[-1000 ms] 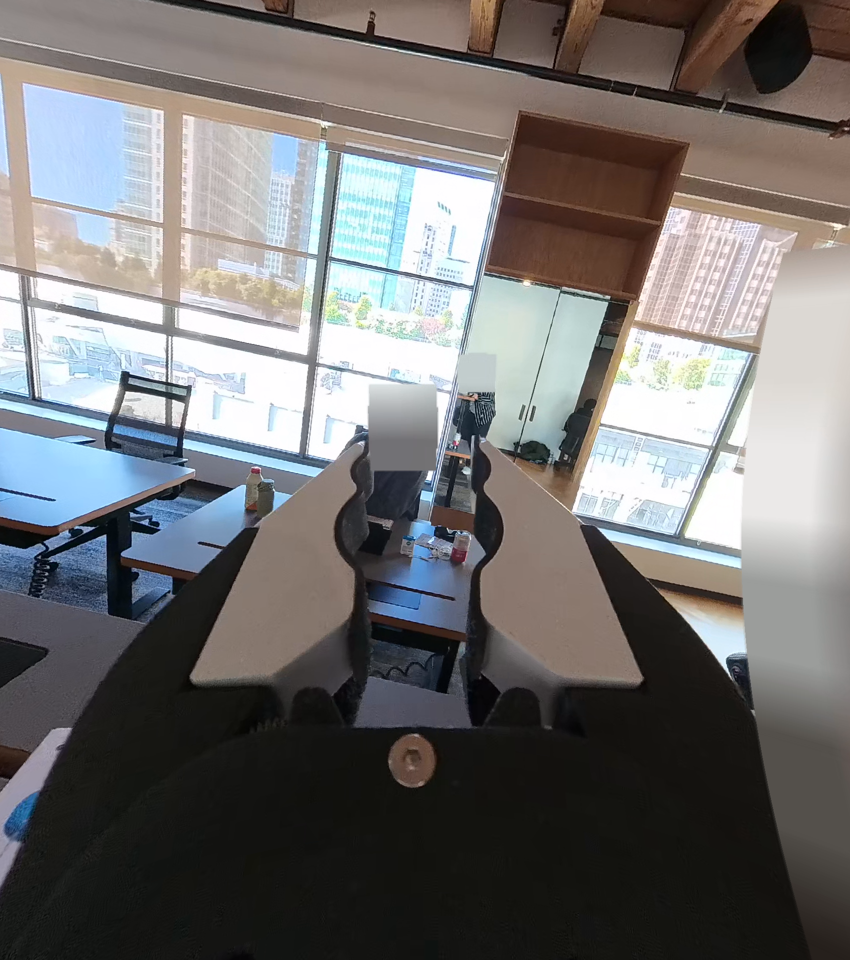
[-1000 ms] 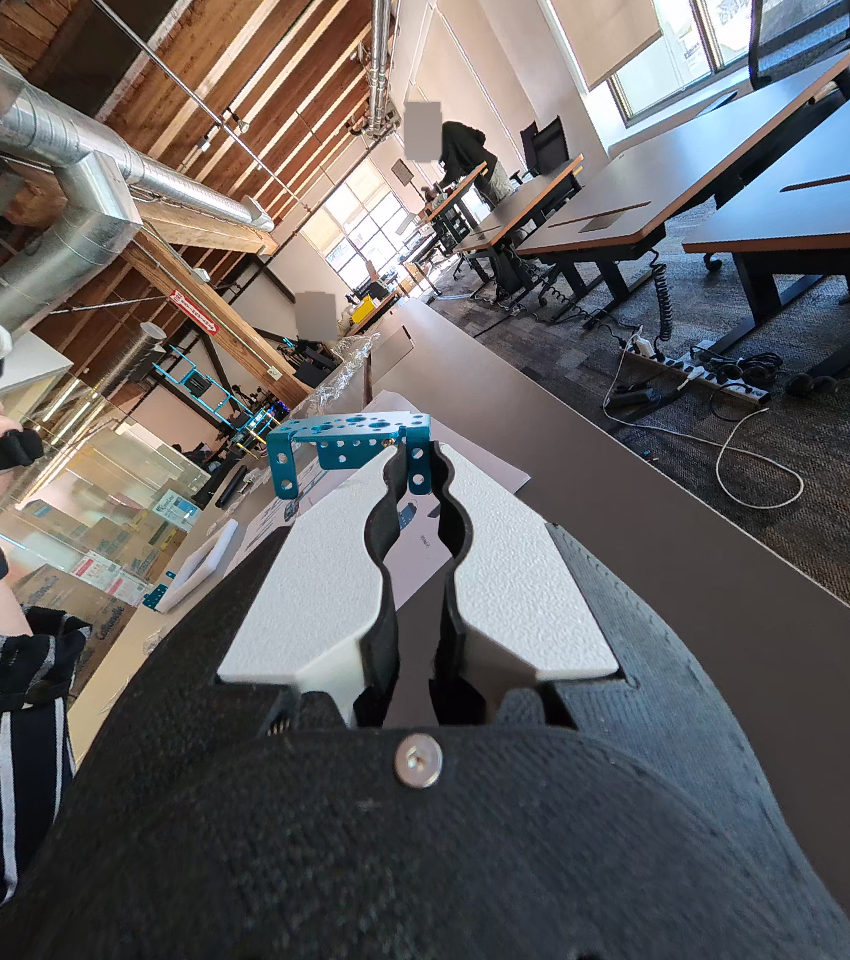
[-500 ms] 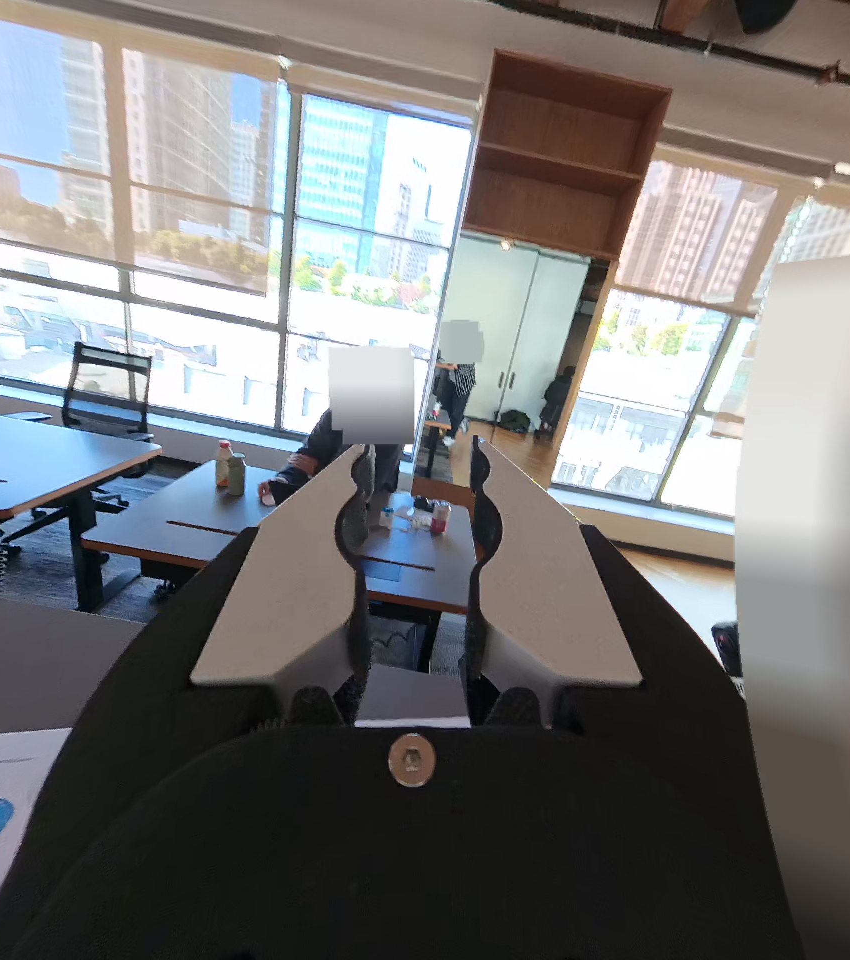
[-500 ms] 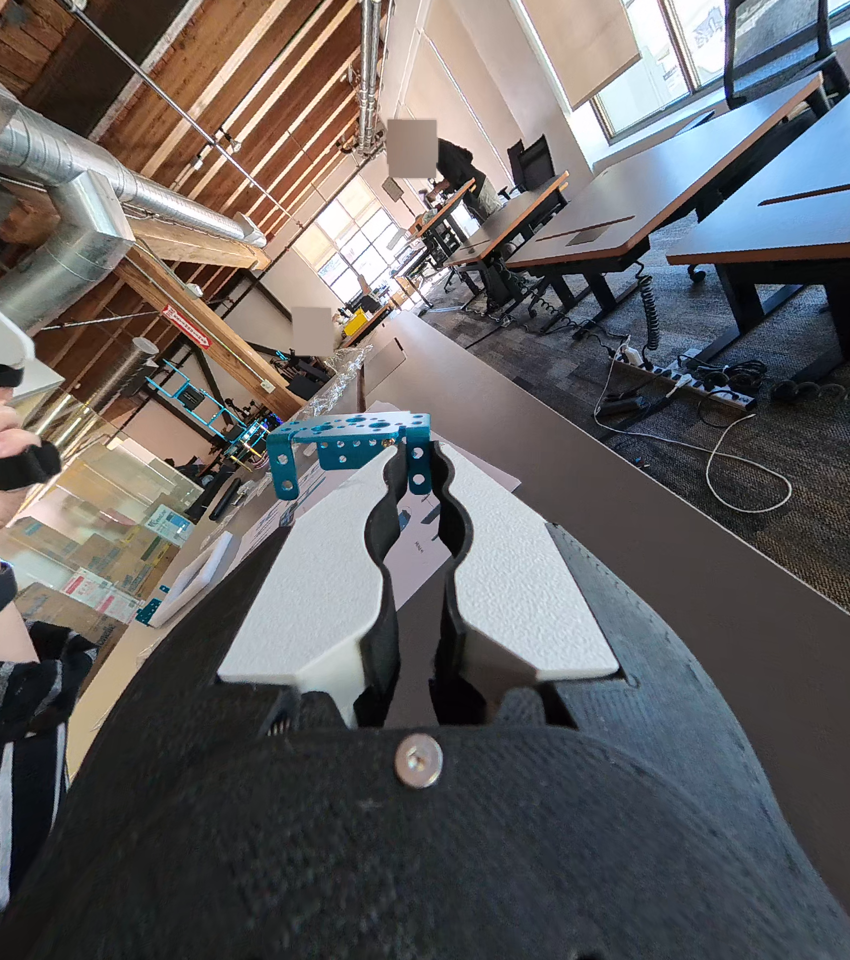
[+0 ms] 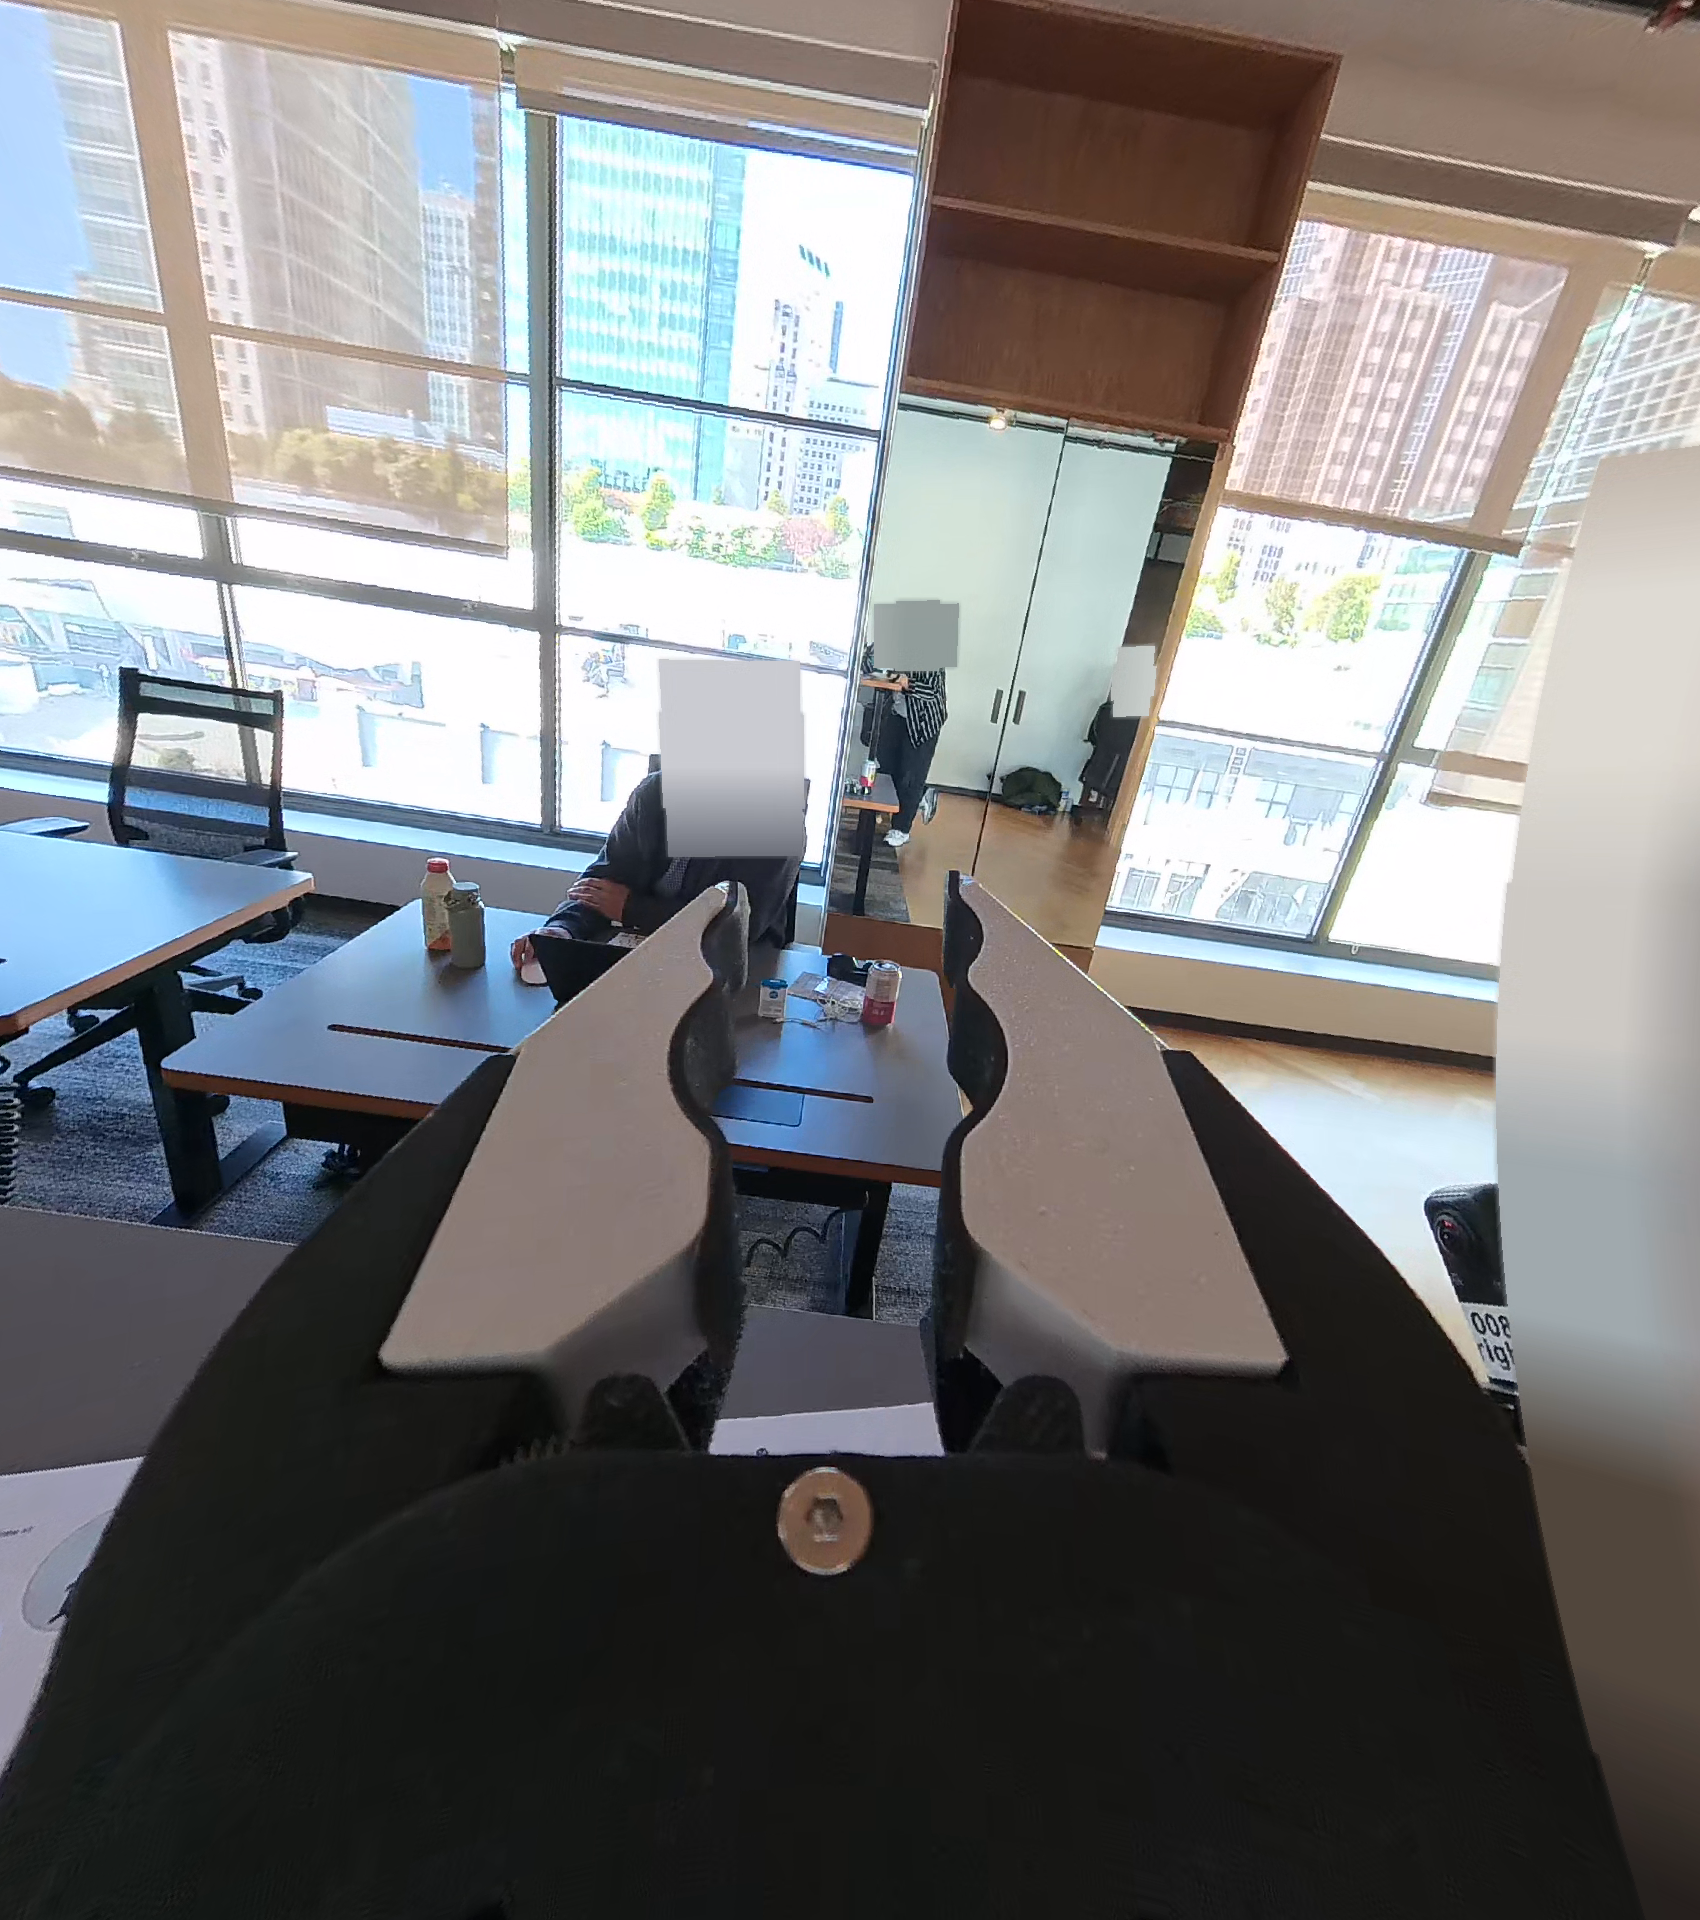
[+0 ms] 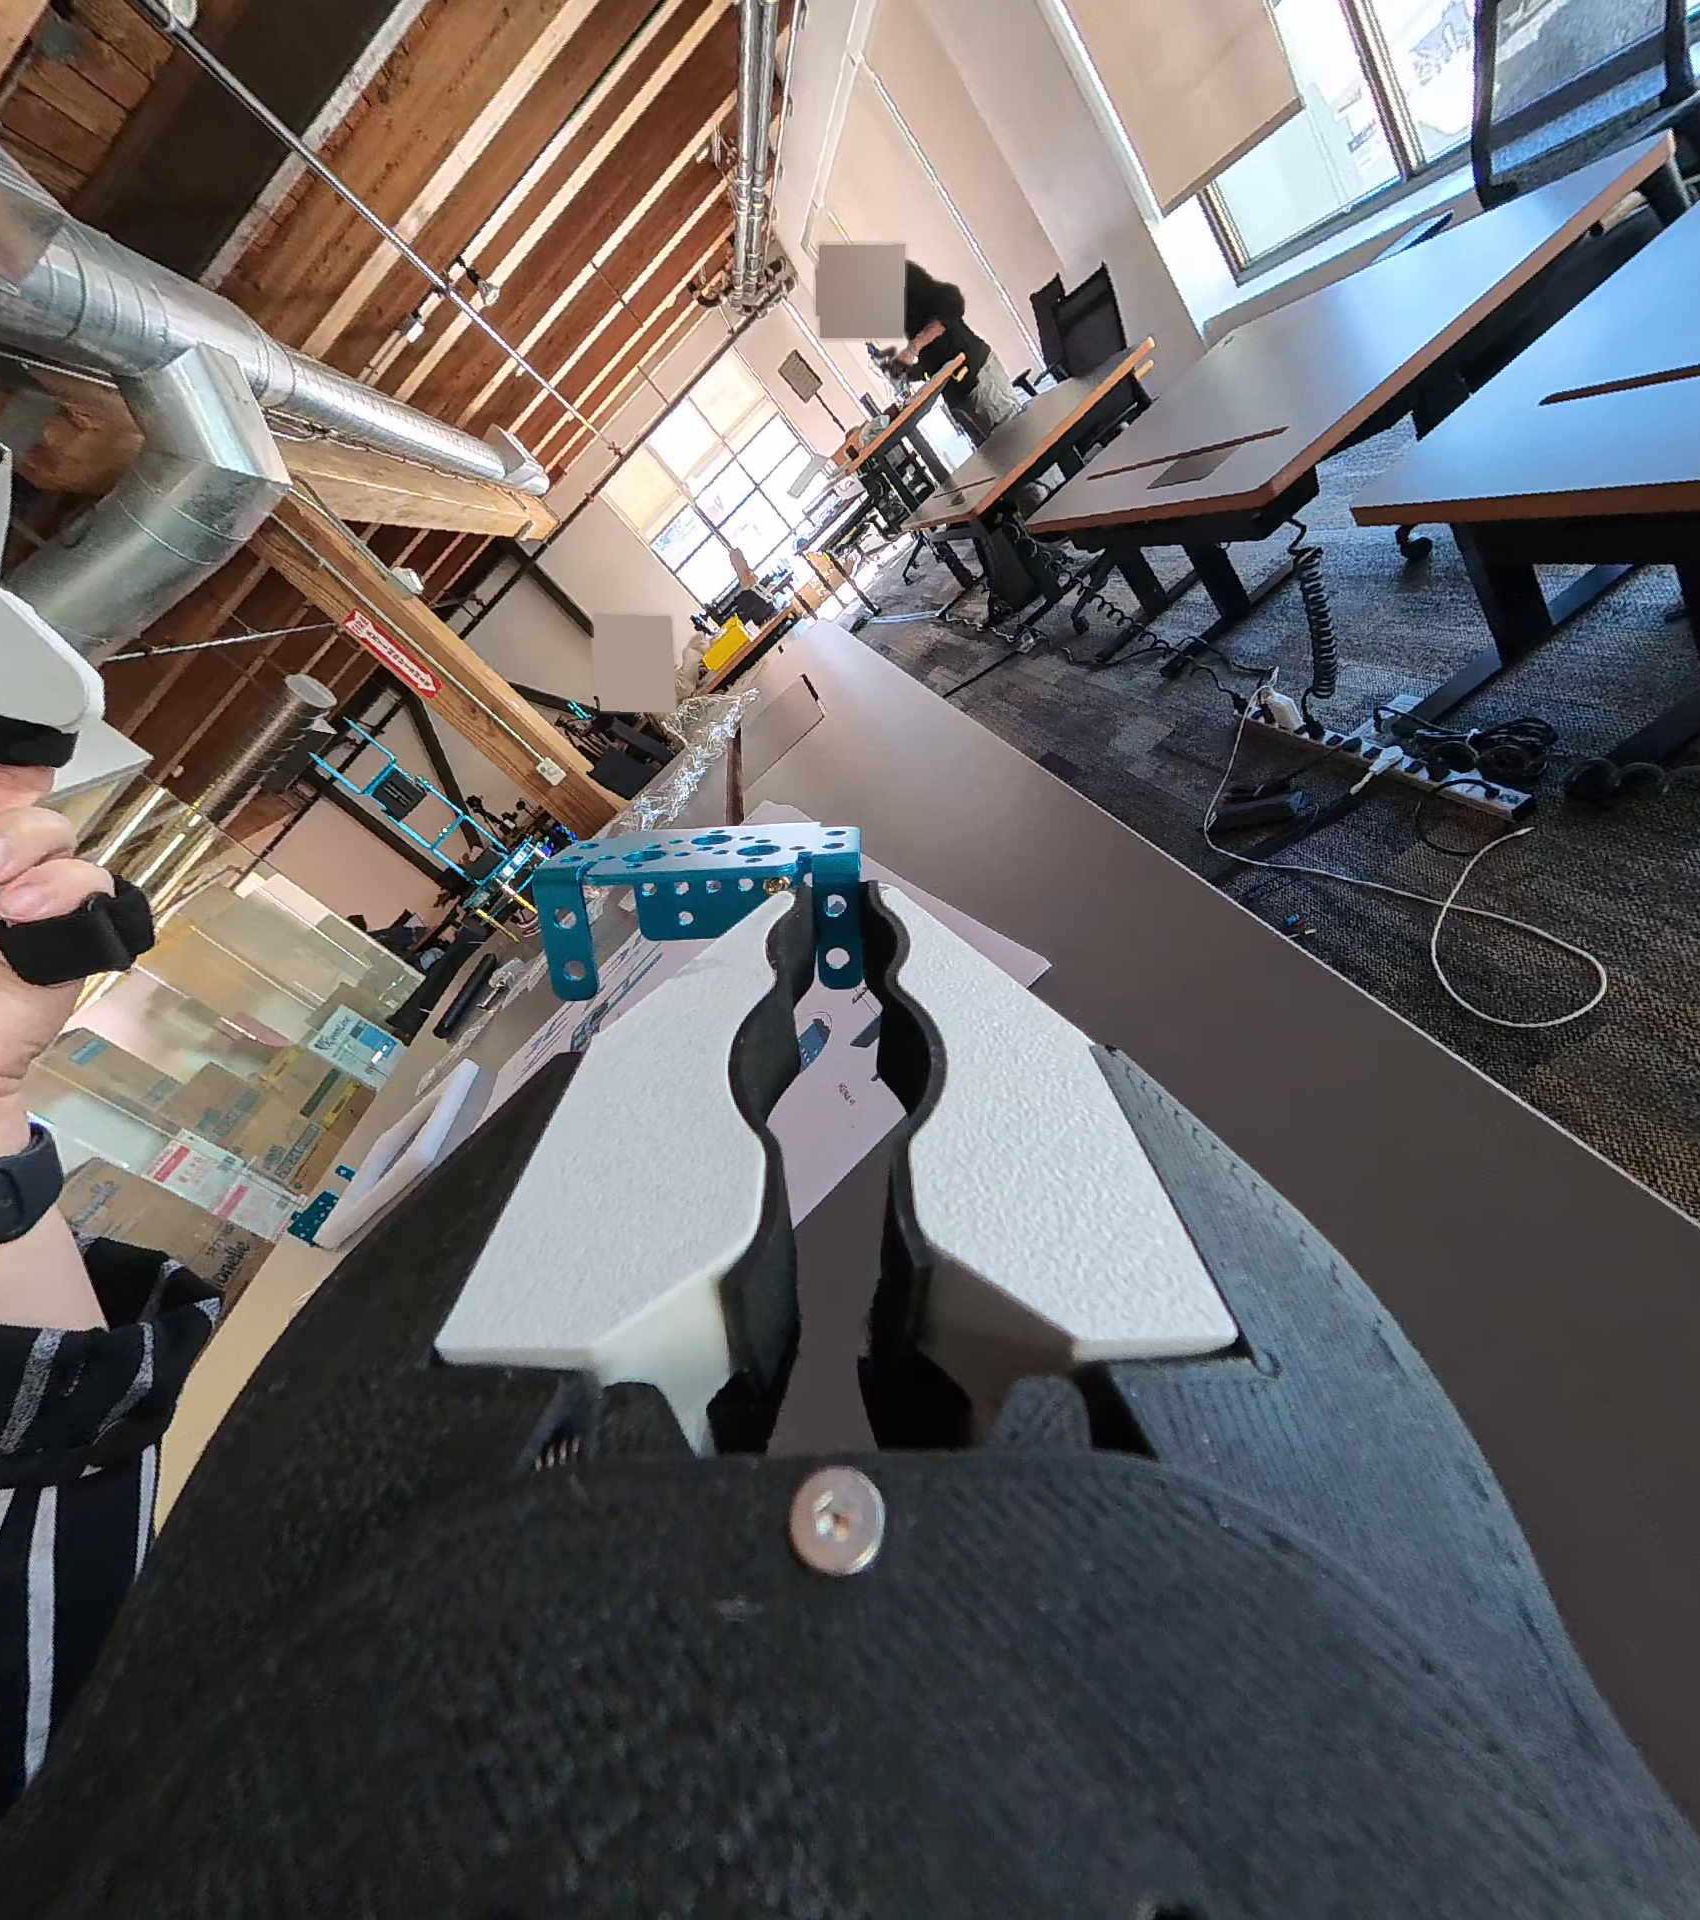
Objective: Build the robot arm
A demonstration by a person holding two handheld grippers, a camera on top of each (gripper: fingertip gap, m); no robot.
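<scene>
Teal perforated bracket (image 6: 711, 868), one leg clamped by the right gripper (image 6: 838, 914); left gripper (image 5: 841, 904) open, empty.

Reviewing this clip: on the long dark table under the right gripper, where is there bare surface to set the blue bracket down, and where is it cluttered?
The right gripper is shut on the blue bracket. Bare dark table runs between the white sheet and the table's carpet-side edge. It is crowded on the other side: a white foam block, a black cylinder and a small blue part.
</scene>
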